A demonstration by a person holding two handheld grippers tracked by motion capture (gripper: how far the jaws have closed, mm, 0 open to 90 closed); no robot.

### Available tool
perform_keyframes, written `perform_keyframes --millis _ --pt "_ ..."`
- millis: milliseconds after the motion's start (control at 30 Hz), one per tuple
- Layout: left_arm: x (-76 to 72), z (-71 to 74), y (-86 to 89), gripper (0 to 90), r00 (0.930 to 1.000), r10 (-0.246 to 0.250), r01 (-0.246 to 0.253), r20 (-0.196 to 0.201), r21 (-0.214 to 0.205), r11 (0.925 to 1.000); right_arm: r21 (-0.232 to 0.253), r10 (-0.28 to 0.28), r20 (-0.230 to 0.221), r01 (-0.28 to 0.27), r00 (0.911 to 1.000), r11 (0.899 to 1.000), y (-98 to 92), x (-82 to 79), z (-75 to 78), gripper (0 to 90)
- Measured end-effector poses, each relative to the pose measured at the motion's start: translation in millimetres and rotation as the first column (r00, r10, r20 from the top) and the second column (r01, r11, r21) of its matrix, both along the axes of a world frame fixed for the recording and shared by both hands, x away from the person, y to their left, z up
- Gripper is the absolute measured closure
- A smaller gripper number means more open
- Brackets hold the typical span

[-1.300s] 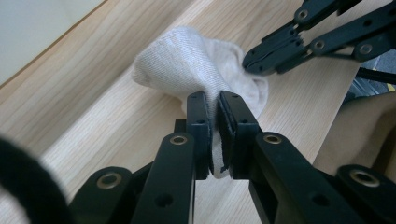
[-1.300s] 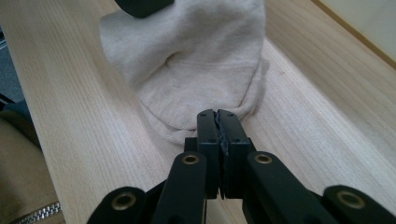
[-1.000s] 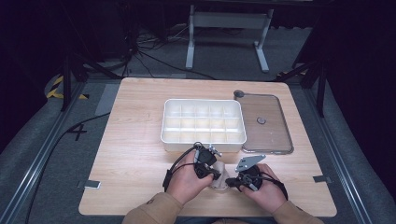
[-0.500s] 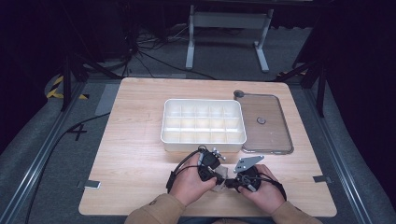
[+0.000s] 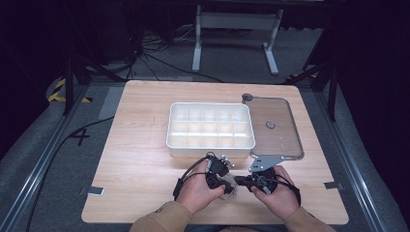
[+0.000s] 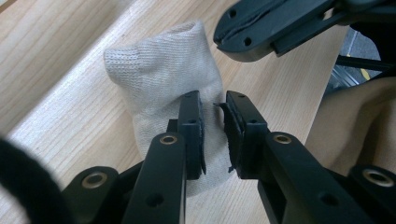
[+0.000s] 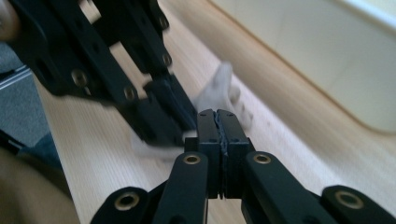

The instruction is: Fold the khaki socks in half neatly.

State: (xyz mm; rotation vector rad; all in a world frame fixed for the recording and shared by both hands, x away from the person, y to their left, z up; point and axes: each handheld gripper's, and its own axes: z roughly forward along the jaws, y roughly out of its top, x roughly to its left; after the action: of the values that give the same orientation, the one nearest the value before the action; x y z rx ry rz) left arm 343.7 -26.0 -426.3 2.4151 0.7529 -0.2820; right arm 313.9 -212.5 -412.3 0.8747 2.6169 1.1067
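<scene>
Item: one small beige knitted sock (image 6: 163,88), lying flat on the wooden counter (image 5: 140,164) near its front edge, between the person's two hands, with its ribbed opening turned away from the left tool's camera. In the high view it shows as a pale patch (image 5: 231,187) just ahead of the left hand (image 5: 198,191).

Left tool (image 6: 214,128): jaws a small gap apart, and they have just been opening. The sock lies under and behind the tips; the pads do not press on it in the left gripper view, though the left pad sits against the cloth's outline (contact there cannot be told for certain). In the high view the tool (image 5: 227,182) is held low over the counter, its cable looping back over the wrist.

Right tool (image 7: 218,122): jaws together, pad against pad, with nothing visibly between them. It stands just beside the sock's edge; the sock (image 7: 217,93) appears blurred and white beyond its tips, with the left tool's black linkage crossing in from the upper left. In the high view the right tool (image 5: 241,181) points toward the left one, the two nearly meeting over the sock, held in the right hand (image 5: 274,193).

Also on the counter: a white compartment tray (image 5: 211,143) of many small cells, behind the hands; a clear lid (image 5: 280,130) with a dark knob, lying flat just beside the tray on its right.
</scene>
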Motion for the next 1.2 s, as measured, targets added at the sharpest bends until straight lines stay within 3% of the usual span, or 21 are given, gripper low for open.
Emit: perform_keyframes --millis 133,267,400,533,600,833,1033,1067,1200 --pt "-0.9 -1.0 -1.3 75.5 1.0 -0.001 0.001 0.003 -0.01 0.9999 0.033 -0.003 0.021 0.002 0.9998 0.999 7.2 2.9 -3.9 89.6" --pt "-2.7 2.2 0.7 73.8 0.9993 -0.028 0.028 0.024 -0.019 0.9994 0.01 -0.023 -0.001 0.023 0.9997 1.0 6.9 8.6 -13.9 89.6" --pt "-3.6 11.4 9.2 79.9 0.9992 -0.007 0.008 0.041 -0.032 0.9995 -0.006 -0.028 -0.013 0.028 0.9995 1.0 4.6 10.7 -17.9 89.6" --pt "-3.3 8.7 10.9 86.0 0.9998 -0.012 0.012 0.018 -0.007 0.9999 -0.008 -0.028 -0.021 0.028 0.9994 1.0 4.2 10.6 -18.9 89.4" --pt "-3.7 0.1 7.0 86.9 0.9999 -0.016 0.016 0.003 0.035 0.9993 -0.01 -0.028 -0.028 0.028 0.9992 1.0 4.0 10.1 -19.6 89.2" --pt "-5.7 -6.8 3.0 89.4 0.9999 -0.012 0.012 0.007 0.034 0.9993 -0.032 -0.03 -0.049 0.029 0.9983 0.999 2.9 9.7 -23.0 89.2" --pt "-8.0 -5.7 -0.3 89.8 0.9995 -0.015 0.013 0.027 0.073 0.9972 -0.041 -0.032 -0.055 0.03 0.9979 0.999 2.1 7.6 -23.3 88.9" --pt "-8.1 -7.7 -0.1 89.9 0.9996 -0.006 0.004 0.027 0.05 0.9987 -0.044 -0.032 -0.052 0.03 0.9981 0.999 2.4 7.3 -23.2 88.8" --pt "-7.1 -8.3 1.7 89.9 0.9999 -0.004 0.003 0.013 0.044 0.999 -0.045 -0.032 -0.057 0.03 0.9978 0.999 2.5 6.7 -22.8 88.3"
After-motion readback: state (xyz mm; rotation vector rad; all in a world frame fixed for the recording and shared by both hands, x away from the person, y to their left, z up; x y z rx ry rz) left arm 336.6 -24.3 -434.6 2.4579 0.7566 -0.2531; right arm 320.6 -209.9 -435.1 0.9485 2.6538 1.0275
